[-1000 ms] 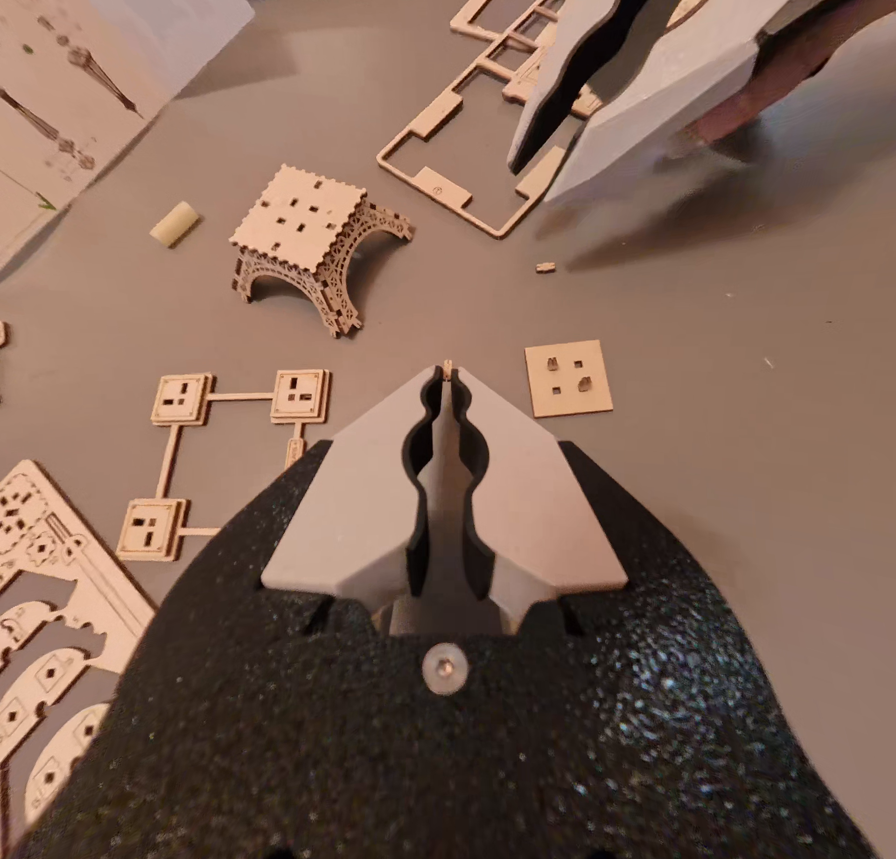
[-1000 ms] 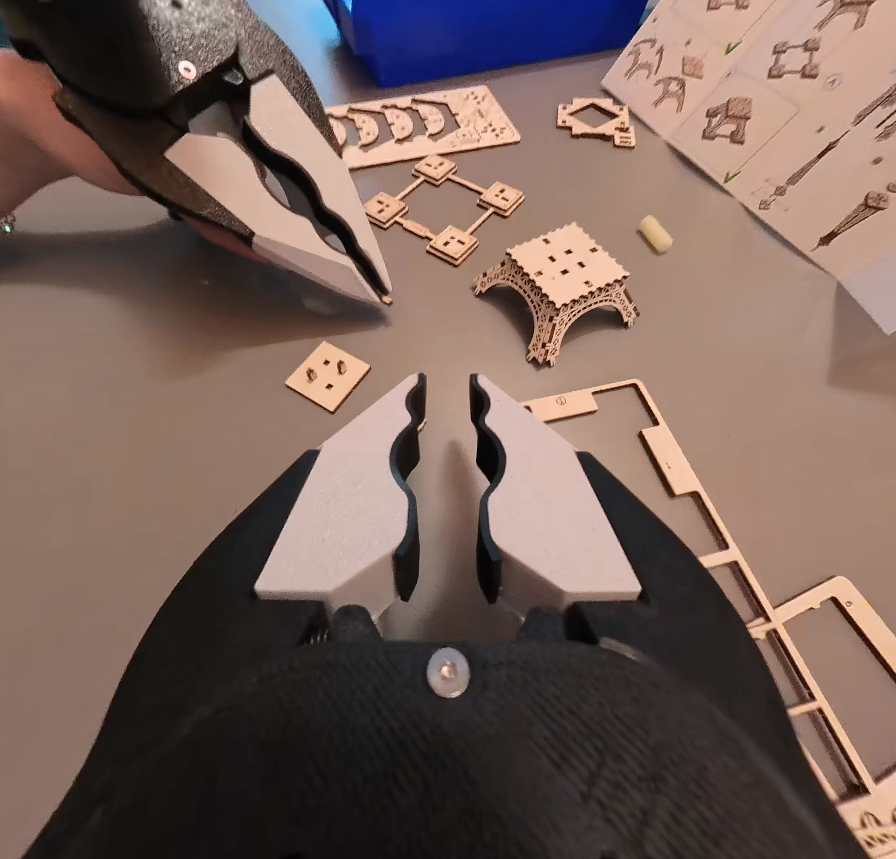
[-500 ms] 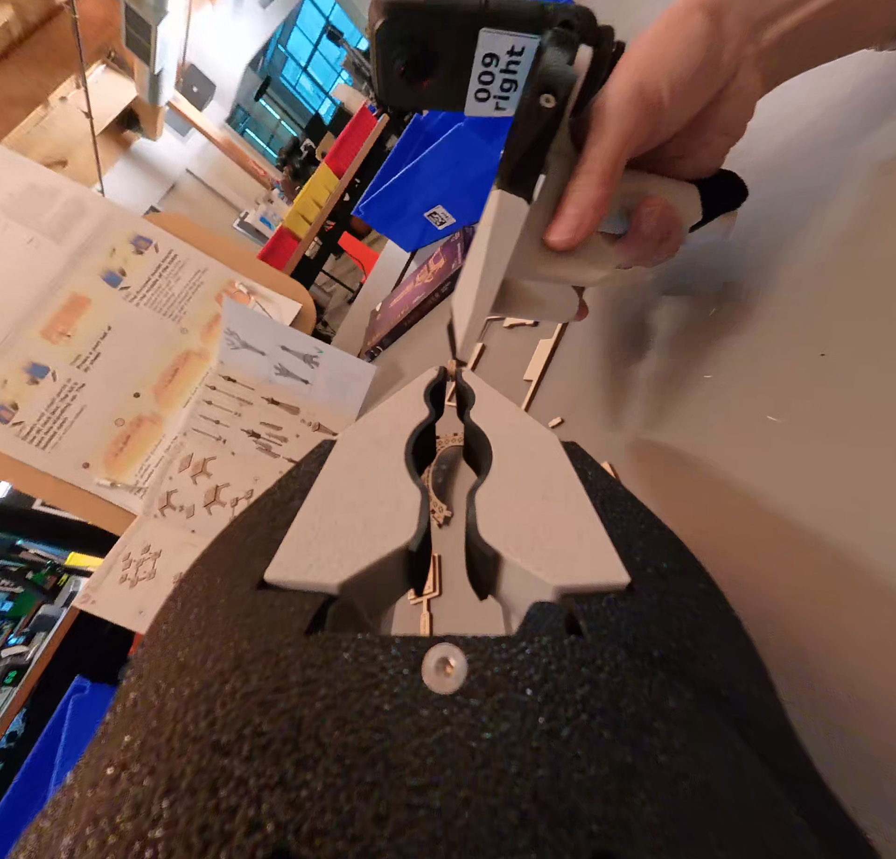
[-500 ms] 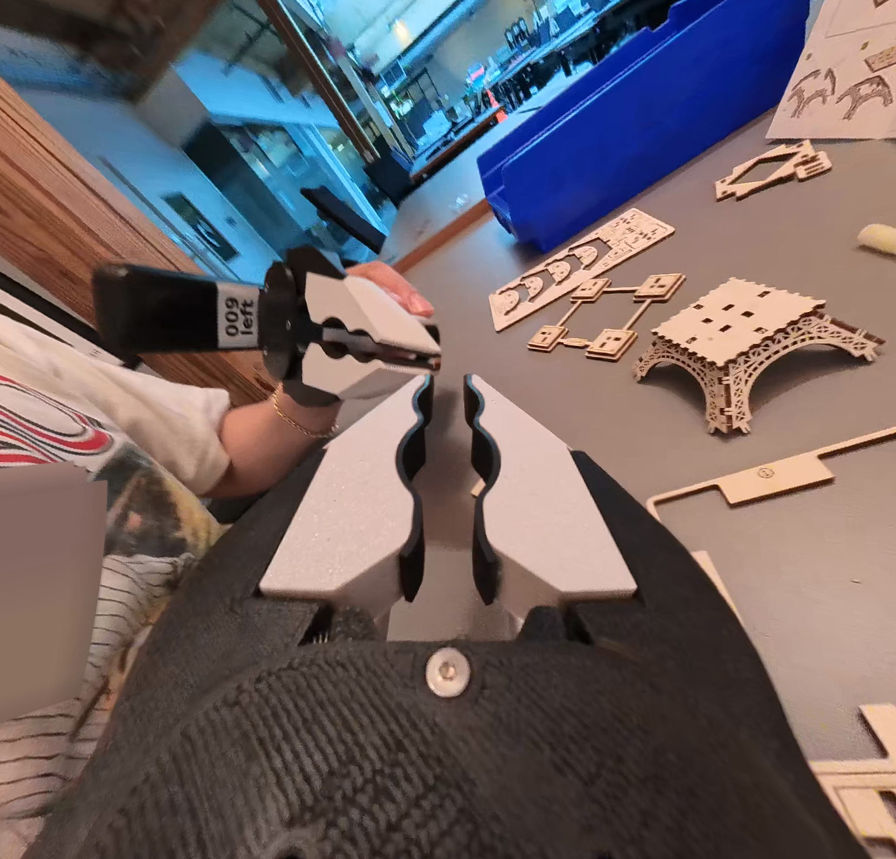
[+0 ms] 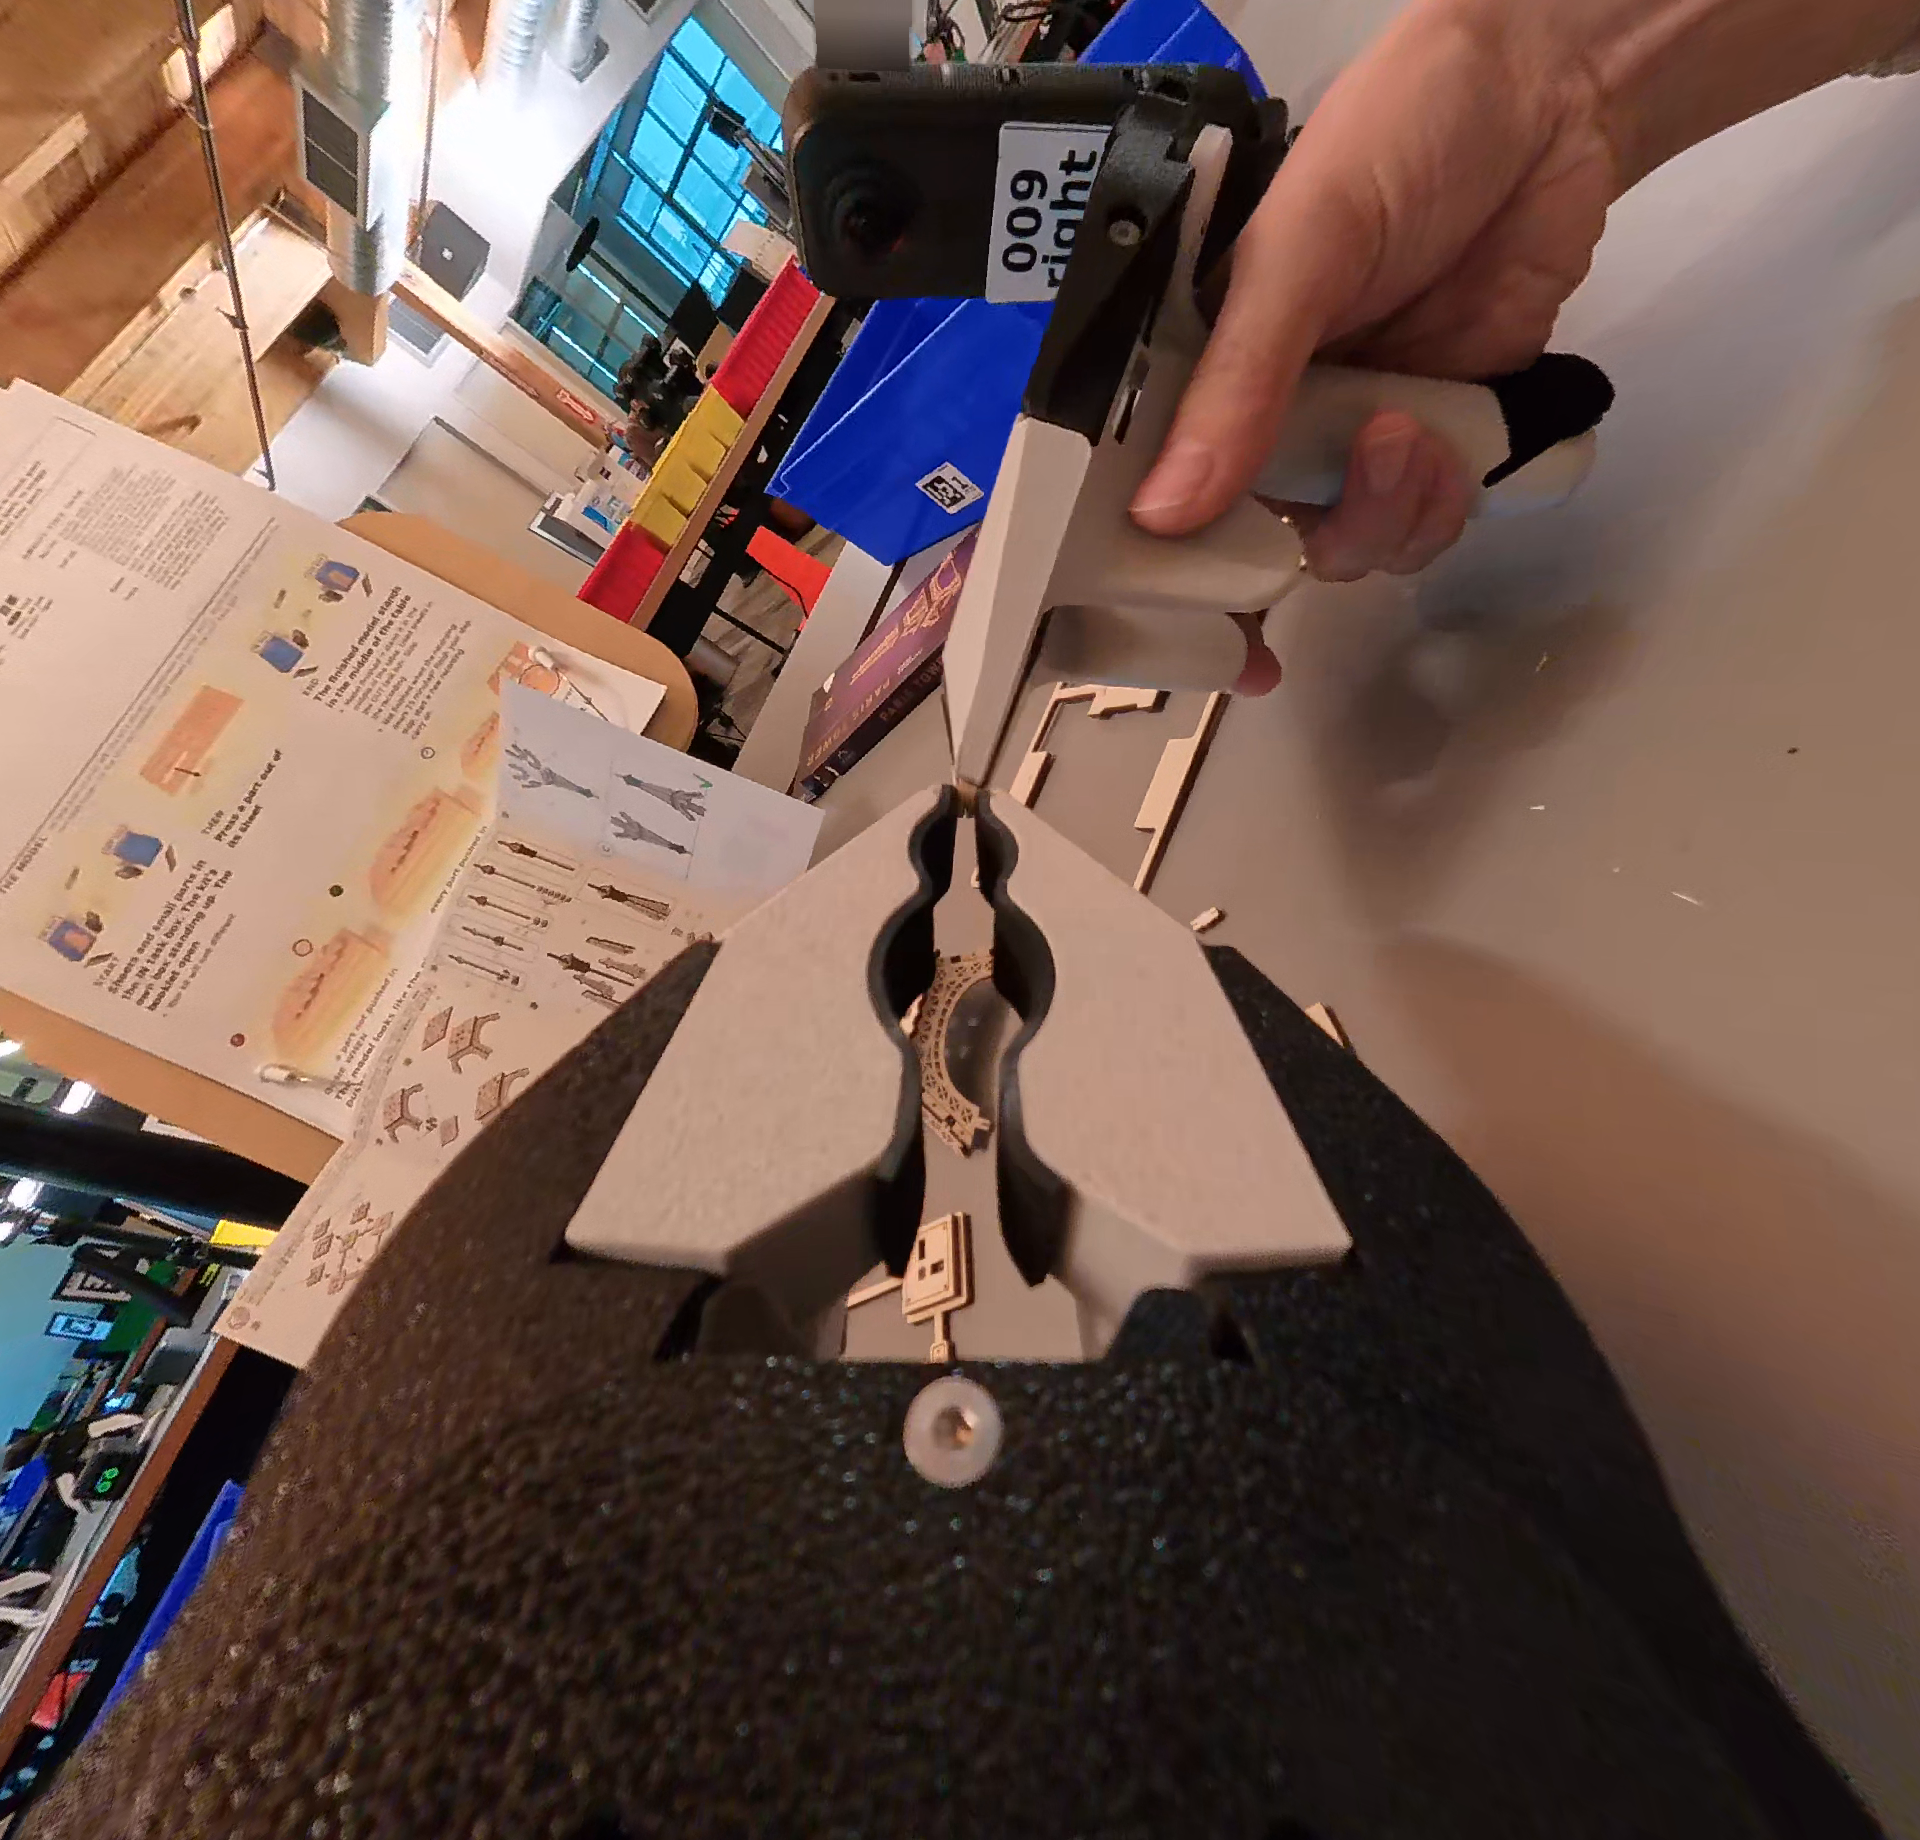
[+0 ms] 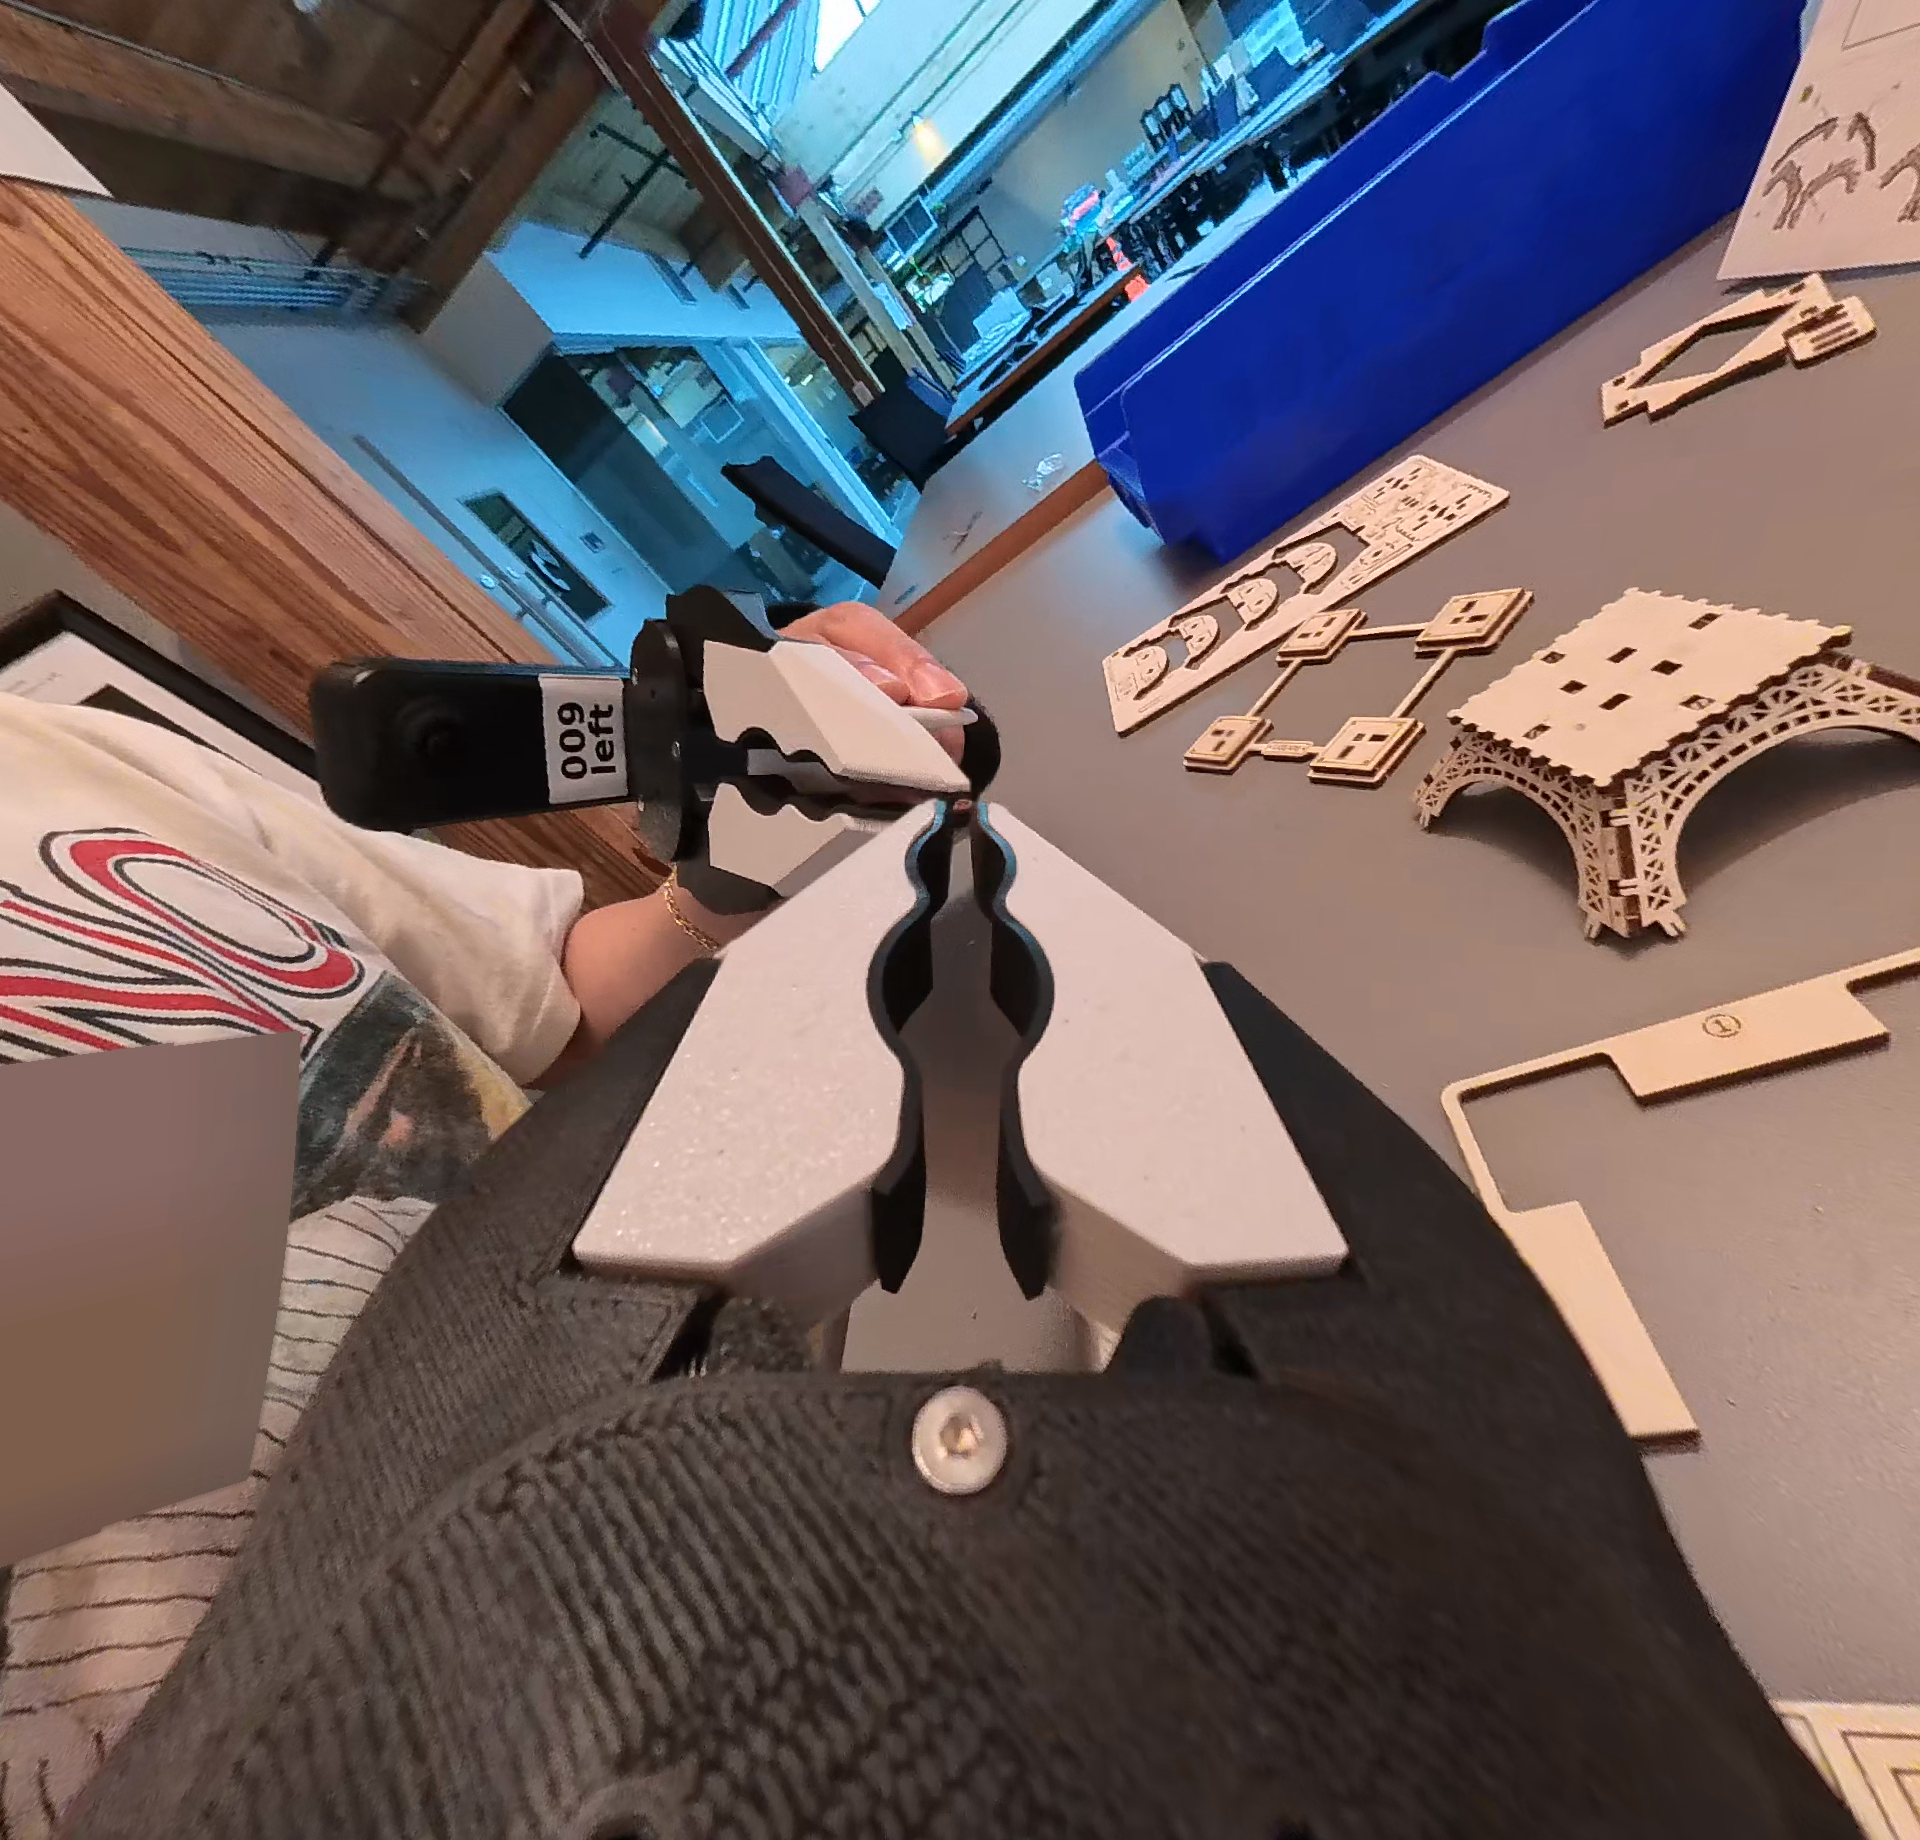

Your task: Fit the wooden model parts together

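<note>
My left claw (image 5: pixel 966 798) pinches a tiny pale wooden model piece (image 5: pixel 966 791) at its tips, raised above the grey desk (image 5: pixel 1662 959); my right claw (image 6: pixel 961 811), nearly closed, meets it tip-to-tip.

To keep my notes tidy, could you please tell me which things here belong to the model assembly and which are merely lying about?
In use: left gripper, right gripper, tiny wooden piece between their tips, wooden tower base, wooden part sheet.
Lying about: blue bin, purple box, emptied wooden frame.
</note>
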